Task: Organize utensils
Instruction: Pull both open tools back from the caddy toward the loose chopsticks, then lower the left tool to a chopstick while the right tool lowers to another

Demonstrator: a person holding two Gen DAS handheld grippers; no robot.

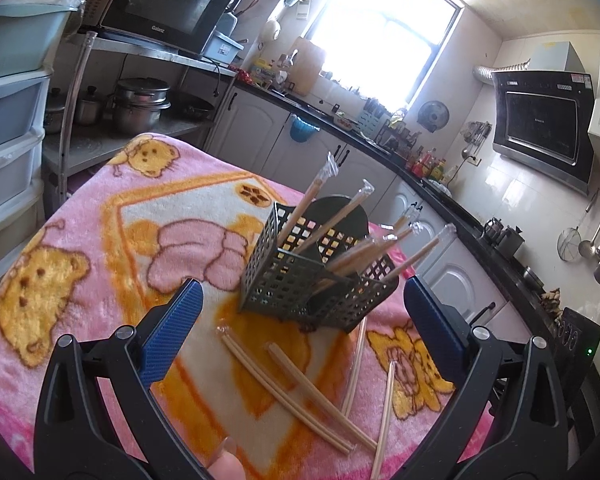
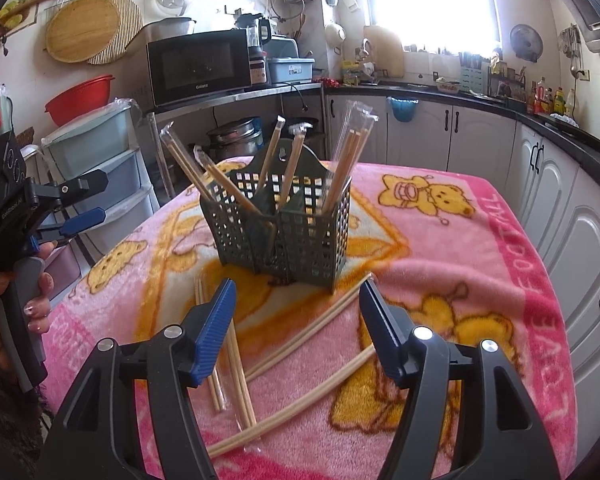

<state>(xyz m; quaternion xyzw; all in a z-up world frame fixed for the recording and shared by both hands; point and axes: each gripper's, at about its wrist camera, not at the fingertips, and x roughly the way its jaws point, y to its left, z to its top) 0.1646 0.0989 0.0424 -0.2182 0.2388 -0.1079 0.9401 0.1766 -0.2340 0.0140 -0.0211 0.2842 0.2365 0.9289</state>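
Observation:
A dark green mesh utensil basket [image 1: 300,280] stands on the pink bear blanket [image 1: 80,240]; it also shows in the right wrist view [image 2: 292,232]. Several wrapped chopstick pairs stand tilted in it [image 2: 340,160]. Several more wrapped chopstick pairs lie loose on the blanket in front of it [image 1: 284,388] [image 2: 300,336]. My left gripper [image 1: 300,296] is open and empty, just short of the basket, above the loose chopsticks. My right gripper [image 2: 298,296] is open and empty, over the loose chopsticks. The left gripper also shows at the left edge of the right wrist view [image 2: 72,204].
The blanket [image 2: 480,260] covers a small table. Plastic drawers [image 2: 100,168] and a shelf with a microwave [image 2: 198,66] and pots stand beyond it on the left. White cabinets under a black counter [image 2: 540,128] run along the back and right.

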